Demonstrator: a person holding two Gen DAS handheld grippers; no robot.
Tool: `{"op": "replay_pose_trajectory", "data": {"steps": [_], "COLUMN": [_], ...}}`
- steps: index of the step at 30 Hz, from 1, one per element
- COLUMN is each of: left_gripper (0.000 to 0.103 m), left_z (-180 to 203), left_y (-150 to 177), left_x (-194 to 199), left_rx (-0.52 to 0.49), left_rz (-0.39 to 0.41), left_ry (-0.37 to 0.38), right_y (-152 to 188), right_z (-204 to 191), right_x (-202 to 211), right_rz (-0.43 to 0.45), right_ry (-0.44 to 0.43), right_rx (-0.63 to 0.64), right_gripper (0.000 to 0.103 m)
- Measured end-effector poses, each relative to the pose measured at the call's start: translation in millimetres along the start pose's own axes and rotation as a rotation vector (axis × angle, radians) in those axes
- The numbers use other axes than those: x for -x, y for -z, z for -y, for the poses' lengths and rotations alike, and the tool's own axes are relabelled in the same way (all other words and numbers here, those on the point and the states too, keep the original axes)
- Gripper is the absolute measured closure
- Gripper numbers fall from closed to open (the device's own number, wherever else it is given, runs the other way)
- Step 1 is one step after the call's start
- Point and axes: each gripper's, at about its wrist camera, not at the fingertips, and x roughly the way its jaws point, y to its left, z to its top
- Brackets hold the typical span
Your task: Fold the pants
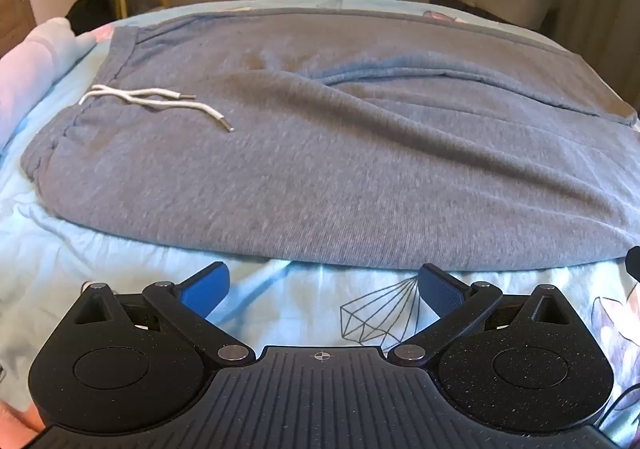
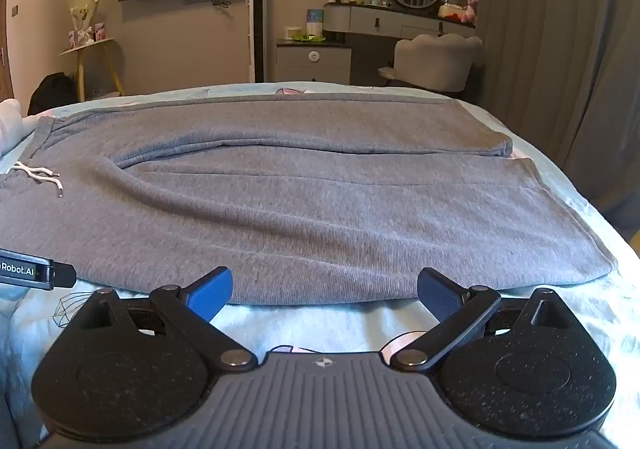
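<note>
Left wrist view: grey knit drawstring pants [image 1: 320,137] flat on pale-blue bed sheet [image 1: 100,261]; left gripper [image 1: 324,289], right gripper [image 2: 324,291] jaws spread wide, nothing btwn.

Grey pants [image 1: 320,153] flat on bed, legs side-by-side.

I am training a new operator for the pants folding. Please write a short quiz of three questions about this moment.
1. True or false: the left gripper grips the grey pants.
2. The white drawstring lies near: A the waistband, B the leg hems, C the bedsheet.
3. How do the right gripper jaws stand?

Key: 1 false; it is open, short of the near edge. 2 A. 3 Wide open, holding nothing.
</note>
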Motion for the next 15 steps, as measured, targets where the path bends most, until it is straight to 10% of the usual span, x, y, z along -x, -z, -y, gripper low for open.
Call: {"op": "replay_pose_trajectory", "data": {"steps": [15], "left_gripper": [0.000], "left_z": [-5.3], "left_y": [-1.4], "left_x": [-3.6], "left_rx": [0.028], "left_rz": [-0.025], "left_ry": [0.039], "right_y": [-1.3], "right_z": [-0.6], "right_x": [0.8], "right_rz": [0.001], "right_ry": [0.000], "right_rx": [-0.004], "right_gripper": [0.004]}}
